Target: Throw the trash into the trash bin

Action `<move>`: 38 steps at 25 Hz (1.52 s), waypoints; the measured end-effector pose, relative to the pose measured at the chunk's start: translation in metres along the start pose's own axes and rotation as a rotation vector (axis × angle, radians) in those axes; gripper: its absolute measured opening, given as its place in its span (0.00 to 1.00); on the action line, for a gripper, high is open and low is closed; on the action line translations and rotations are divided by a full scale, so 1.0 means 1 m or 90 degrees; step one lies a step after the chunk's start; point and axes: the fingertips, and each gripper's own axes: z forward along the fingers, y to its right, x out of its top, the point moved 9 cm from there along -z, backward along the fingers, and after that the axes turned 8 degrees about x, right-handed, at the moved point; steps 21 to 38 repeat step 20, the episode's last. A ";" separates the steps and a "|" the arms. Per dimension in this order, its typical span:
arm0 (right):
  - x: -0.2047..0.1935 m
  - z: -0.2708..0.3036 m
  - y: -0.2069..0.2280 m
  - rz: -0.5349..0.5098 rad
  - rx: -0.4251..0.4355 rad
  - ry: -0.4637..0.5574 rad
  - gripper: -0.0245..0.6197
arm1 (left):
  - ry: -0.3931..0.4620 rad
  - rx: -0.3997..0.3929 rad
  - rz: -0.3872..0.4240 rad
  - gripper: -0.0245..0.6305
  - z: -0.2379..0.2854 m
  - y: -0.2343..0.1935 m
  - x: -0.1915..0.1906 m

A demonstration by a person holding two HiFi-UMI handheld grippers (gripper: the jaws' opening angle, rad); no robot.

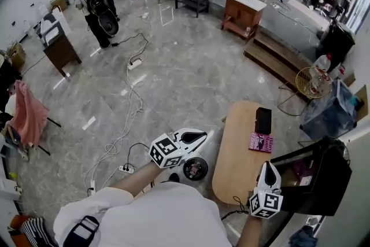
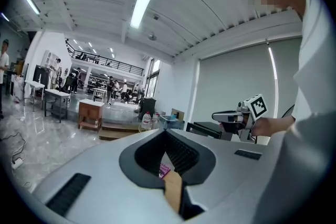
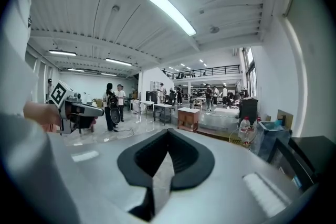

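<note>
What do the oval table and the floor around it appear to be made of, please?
The oval table looks like light wood or wood-look laminate, matt: even tan top, no glare. The floor looks like polished grey stone or stone-look tile: veining, joint lines and bright reflections.

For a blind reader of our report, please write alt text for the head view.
Seen from above, a person holds the left gripper and right gripper at either side of a wooden table bearing a pink packet; a black bin stands to its right.
</note>
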 end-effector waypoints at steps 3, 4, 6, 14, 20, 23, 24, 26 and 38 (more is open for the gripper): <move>0.001 0.002 0.001 -0.001 -0.001 0.004 0.05 | 0.003 0.000 -0.002 0.05 0.002 -0.003 0.000; 0.001 0.003 0.000 0.000 -0.002 0.006 0.05 | 0.003 0.000 -0.003 0.05 0.003 -0.004 -0.001; 0.001 0.006 0.000 0.001 -0.004 0.007 0.05 | 0.003 0.000 -0.002 0.05 0.003 -0.007 -0.001; 0.004 0.018 0.004 0.006 -0.007 0.011 0.05 | -0.003 -0.004 -0.007 0.05 0.012 -0.016 -0.002; 0.008 0.020 0.009 0.011 -0.006 0.015 0.05 | -0.004 -0.001 -0.011 0.05 0.017 -0.016 0.002; 0.008 0.020 0.009 0.011 -0.006 0.015 0.05 | -0.004 -0.001 -0.011 0.05 0.017 -0.016 0.002; 0.008 0.020 0.009 0.011 -0.006 0.015 0.05 | -0.004 -0.001 -0.011 0.05 0.017 -0.016 0.002; 0.008 0.020 0.009 0.011 -0.006 0.015 0.05 | -0.004 -0.001 -0.011 0.05 0.017 -0.016 0.002; 0.008 0.020 0.009 0.011 -0.006 0.015 0.05 | -0.004 -0.001 -0.011 0.05 0.017 -0.016 0.002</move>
